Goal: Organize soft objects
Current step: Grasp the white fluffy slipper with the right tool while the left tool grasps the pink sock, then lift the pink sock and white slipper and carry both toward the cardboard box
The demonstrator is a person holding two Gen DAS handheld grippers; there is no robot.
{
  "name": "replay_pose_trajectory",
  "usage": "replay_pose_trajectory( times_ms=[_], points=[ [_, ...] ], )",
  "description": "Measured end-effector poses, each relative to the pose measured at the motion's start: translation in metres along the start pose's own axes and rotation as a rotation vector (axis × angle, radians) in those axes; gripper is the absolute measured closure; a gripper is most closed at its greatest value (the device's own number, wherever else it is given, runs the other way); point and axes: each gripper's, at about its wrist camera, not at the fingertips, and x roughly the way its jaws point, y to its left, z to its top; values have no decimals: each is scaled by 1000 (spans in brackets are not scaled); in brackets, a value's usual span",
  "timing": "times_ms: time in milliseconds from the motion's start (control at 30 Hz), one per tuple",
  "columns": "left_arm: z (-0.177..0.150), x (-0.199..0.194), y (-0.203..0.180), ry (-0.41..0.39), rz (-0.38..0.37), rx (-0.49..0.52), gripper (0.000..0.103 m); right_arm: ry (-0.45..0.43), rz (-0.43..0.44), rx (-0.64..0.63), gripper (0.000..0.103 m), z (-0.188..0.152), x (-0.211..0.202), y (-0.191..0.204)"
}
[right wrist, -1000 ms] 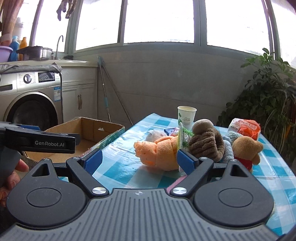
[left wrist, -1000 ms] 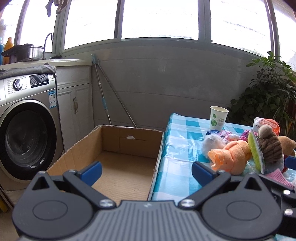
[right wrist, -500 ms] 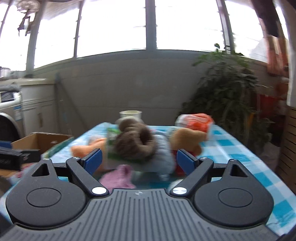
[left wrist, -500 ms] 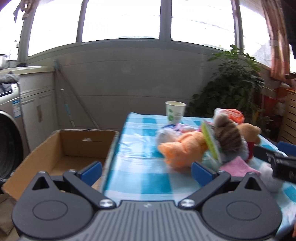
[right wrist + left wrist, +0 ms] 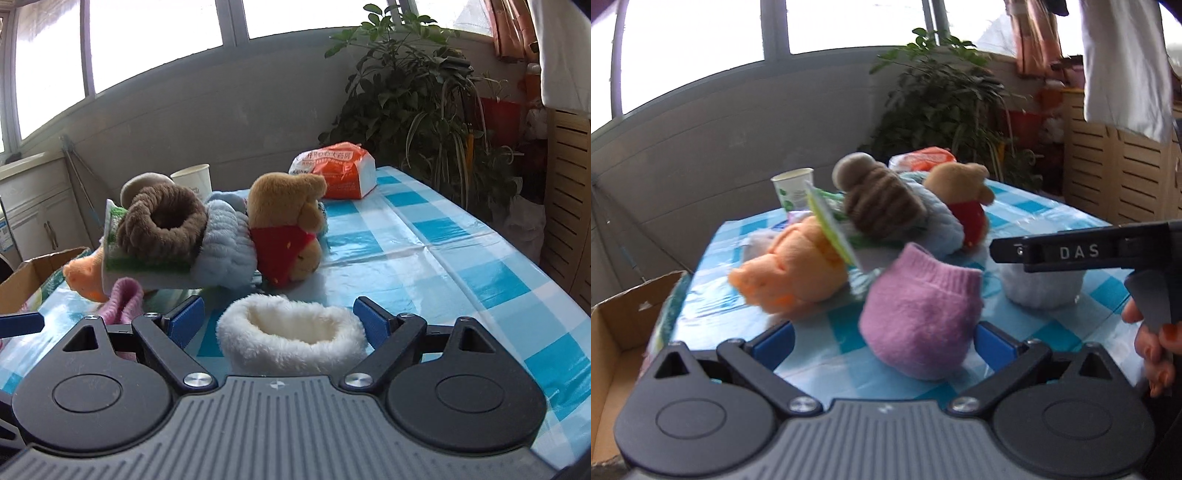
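Observation:
A pile of soft things lies on the blue checked table (image 5: 461,254). In the left wrist view my left gripper (image 5: 884,338) is open with a pink knitted sock (image 5: 921,314) between its fingers. An orange plush (image 5: 790,271), a brown knitted sock (image 5: 881,201), a light blue fluffy item (image 5: 942,221) and a bear plush (image 5: 964,192) lie behind. In the right wrist view my right gripper (image 5: 277,319) is open around a white fluffy sock (image 5: 291,336). The bear plush (image 5: 288,225) and the brown sock (image 5: 166,221) lie beyond it.
An open cardboard box (image 5: 620,332) stands off the table's left edge. A paper cup (image 5: 794,186) and an orange-white packet (image 5: 336,170) sit at the far end of the table. A potted plant (image 5: 410,92) stands behind. A wooden cabinet (image 5: 1119,173) is at right.
Both grippers swung right, away from the box and washing machine, and moved in low over the table. The pink sock now sits between the left fingers, the white sock between the right.

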Motion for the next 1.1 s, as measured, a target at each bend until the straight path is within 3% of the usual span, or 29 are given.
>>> replay_pose_trajectory(
  times_ms=[133, 400, 467, 533, 700, 933, 1100],
  points=[
    [4, 15, -2, 31, -20, 6, 3, 42, 2, 24, 0, 2, 14, -6],
    [14, 36, 8, 84, -91, -32, 23, 95, 37, -23, 0, 5, 23, -1],
    [15, 39, 12, 85, -112, -42, 26, 110, 39, -55, 4, 4, 26, 2],
    [16, 40, 15, 85, -134, -52, 29, 120, 39, -85, 17, 4, 28, 5],
    [13, 36, 24, 84, -172, -107, 35, 120, 39, -149, 28, 2, 30, 13],
    [12, 24, 38, 79, -191, -158, 40, 103, 46, -151, 53, 4, 29, 12],
    [14, 13, 53, 54, -200, -213, 44, 89, 70, -124, 58, 8, 25, 16]
  ],
)
